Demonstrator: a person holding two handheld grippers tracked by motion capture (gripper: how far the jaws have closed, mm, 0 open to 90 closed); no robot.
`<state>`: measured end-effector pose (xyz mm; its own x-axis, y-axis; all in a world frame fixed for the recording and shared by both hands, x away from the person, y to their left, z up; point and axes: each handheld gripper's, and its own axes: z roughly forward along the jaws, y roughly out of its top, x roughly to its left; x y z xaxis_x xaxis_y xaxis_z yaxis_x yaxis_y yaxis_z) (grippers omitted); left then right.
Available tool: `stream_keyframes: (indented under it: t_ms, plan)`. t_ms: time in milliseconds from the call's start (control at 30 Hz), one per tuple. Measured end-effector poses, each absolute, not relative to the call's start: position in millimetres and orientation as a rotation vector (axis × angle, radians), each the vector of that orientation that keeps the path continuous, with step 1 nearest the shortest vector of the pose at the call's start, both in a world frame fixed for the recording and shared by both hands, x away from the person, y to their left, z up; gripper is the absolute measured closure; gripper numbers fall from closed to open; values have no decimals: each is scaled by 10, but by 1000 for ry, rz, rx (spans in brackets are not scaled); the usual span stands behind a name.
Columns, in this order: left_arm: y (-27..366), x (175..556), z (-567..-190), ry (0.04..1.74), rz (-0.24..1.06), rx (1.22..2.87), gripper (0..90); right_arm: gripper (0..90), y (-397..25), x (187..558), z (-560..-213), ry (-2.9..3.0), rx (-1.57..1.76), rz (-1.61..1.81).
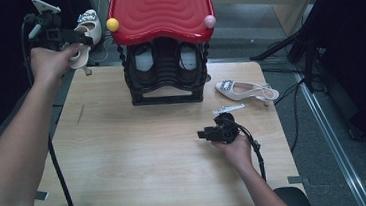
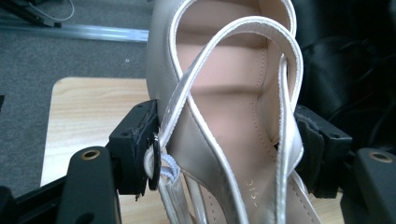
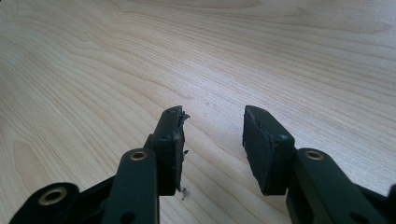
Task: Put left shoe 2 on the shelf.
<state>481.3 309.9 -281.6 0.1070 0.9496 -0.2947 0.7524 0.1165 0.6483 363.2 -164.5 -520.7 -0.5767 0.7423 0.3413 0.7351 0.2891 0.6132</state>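
Left tongs (image 2: 224, 144) pinch the shoe (image 2: 224, 84) beyond the rack's (image 1: 163, 44) left side, off the worktop (image 1: 125, 153); I fear slick leather slipping; right tongs (image 3: 212, 140) idle, spread.

The left gripper (image 2: 224, 149) has its 2 black jaws clamped on the sides of a cream slingback shoe (image 2: 233, 98), whose insole faces the camera. A thin strap (image 2: 243, 35) loops across the opening, with a small buckle (image 2: 155, 161) against the left jaw. Below lie a wooden tabletop (image 2: 88, 112) and grey carpet (image 2: 60, 56).
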Motion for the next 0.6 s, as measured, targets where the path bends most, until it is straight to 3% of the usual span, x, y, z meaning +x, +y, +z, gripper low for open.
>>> stream_keyframes:
  t_ms: [600]
  plan:
    - [2765, 4843, -1872, 1606, 434, 1653, 317, 594, -1653, 3625, -5199, 2516, 1436, 1194]
